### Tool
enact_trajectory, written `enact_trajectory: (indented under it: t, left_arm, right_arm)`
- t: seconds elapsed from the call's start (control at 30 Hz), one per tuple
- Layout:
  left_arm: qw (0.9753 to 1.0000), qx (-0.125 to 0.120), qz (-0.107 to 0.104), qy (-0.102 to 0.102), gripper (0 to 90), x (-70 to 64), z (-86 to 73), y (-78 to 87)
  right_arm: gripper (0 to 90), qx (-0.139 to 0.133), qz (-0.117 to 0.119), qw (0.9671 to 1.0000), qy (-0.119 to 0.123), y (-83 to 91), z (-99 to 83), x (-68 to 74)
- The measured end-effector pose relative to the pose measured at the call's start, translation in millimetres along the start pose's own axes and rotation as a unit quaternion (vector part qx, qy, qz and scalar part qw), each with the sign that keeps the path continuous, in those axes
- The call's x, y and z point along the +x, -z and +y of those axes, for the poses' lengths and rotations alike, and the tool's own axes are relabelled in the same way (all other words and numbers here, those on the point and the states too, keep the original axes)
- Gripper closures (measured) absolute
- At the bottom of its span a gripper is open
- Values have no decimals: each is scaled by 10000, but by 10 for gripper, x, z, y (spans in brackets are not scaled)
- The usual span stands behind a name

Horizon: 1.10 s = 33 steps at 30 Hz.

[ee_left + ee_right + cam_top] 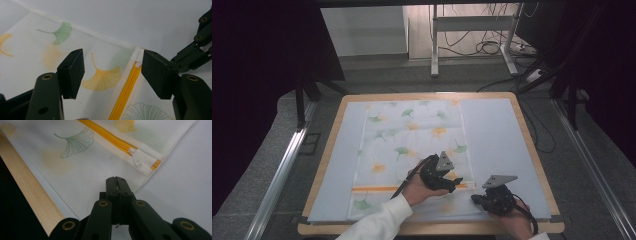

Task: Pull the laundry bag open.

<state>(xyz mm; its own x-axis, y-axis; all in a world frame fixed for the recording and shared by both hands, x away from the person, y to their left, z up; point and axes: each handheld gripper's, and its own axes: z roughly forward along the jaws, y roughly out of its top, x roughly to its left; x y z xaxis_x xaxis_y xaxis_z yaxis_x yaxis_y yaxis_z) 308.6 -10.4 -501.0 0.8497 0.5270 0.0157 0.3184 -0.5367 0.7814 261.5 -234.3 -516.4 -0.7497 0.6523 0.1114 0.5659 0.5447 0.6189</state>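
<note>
Your mesh zip bag [412, 150] lies flat mid-table, zipper [110, 138] running along the near end w/ the pull tab [138, 160] at its right. It's thin, soft, light, so prob. slides and bunches. Right gripper [116, 180] is clamped on the near-right hem; left gripper [112, 71] gapes over the tab. Pinch the tab itself, not the mesh.

Lighting's soft and even over the pale grey table mat [497, 135] with barely any shadows, surroundings fall off nearly black, and the high view's pretty low-res and fuzzy.
</note>
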Motion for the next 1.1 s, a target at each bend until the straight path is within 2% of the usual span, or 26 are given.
enact_trajectory:
  t: [0.23,0.3,0.43,0.47,0.67,0.7,0.87,1.03,1.1]
  left_arm:
    - [9999,103,-101,-79,367,-55,24,-131]
    - [9999,85,-142,-35,371,-78,30,-182]
    - [9993,221,-276,-137,374,-98,37,-243]
    - [9991,219,-349,-86,374,-109,38,-259]
    - [9985,336,-414,-141,375,-117,55,-323]
    - [9980,380,-445,-221,376,-117,65,-336]
    - [9973,423,-512,-320,380,-164,110,-406]
    - [9960,552,-559,-435,409,-178,109,-453]
    - [9960,599,-512,-427,440,-185,101,-476]
  right_arm:
    - [888,13,-5,10000,20,3,-2,3]
    - [889,16,-2,10000,26,4,-2,5]
    - [889,14,2,10000,25,4,-3,5]
    - [888,16,3,10000,25,4,-2,6]
    - [888,23,2,10000,28,3,-2,6]
    - [888,23,2,10000,26,3,-2,6]
    - [889,21,16,10000,12,2,-1,7]
    - [888,20,31,10000,12,3,-2,4]
    - [888,22,36,10000,10,2,-1,3]
